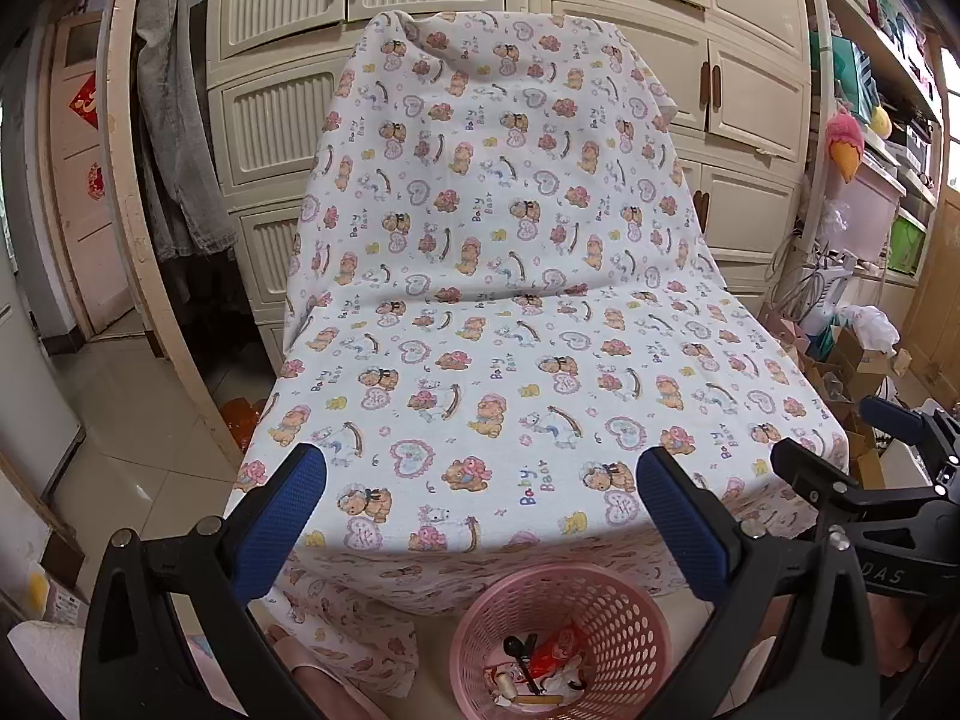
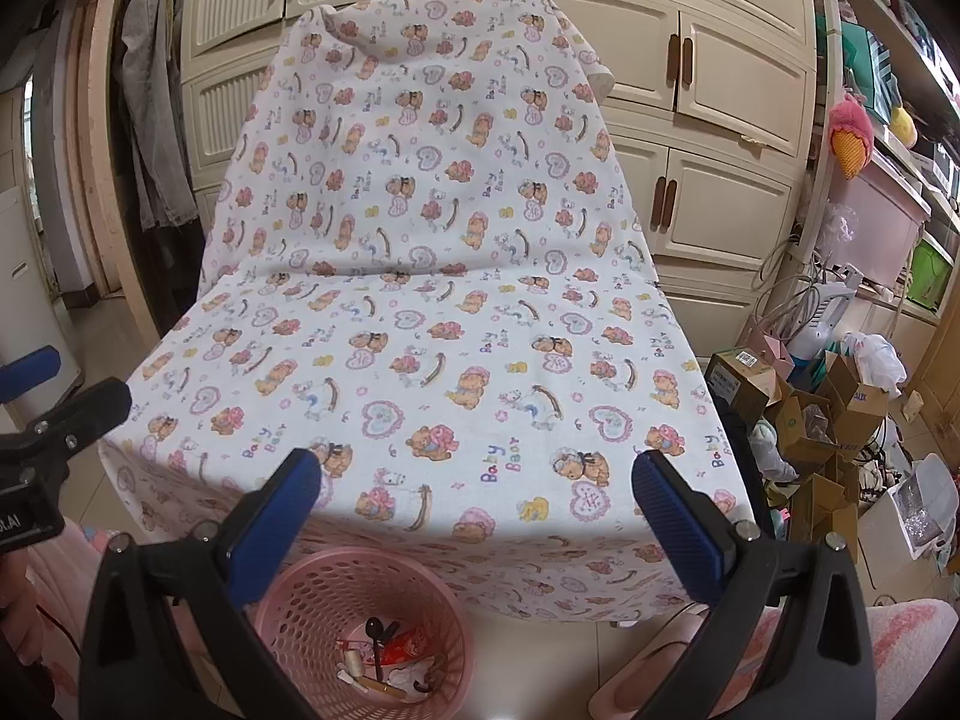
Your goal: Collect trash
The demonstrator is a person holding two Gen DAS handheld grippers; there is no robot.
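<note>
A pink mesh basket (image 1: 624, 612) stands on the floor in front of a chair draped in a bear-print cloth (image 1: 480, 312). It holds trash (image 1: 540, 666): a red wrapper, a black spoon and other bits. The basket (image 2: 312, 600) and its trash (image 2: 390, 660) also show in the right wrist view, in front of the cloth (image 2: 432, 300). My left gripper (image 1: 480, 480) is open and empty, above the seat's front edge and the basket. My right gripper (image 2: 474, 480) is open and empty, beside it at the same height. The right gripper (image 1: 852, 450) shows in the left view, the left gripper (image 2: 66, 390) in the right view.
Cream cabinets (image 1: 600, 18) stand behind the chair. Clothes (image 1: 174, 120) hang at the left. Cardboard boxes (image 2: 828, 414), bags and cables crowd the floor at the right, under shelves (image 2: 888, 210). Pink slippers (image 2: 648, 678) show at the bottom.
</note>
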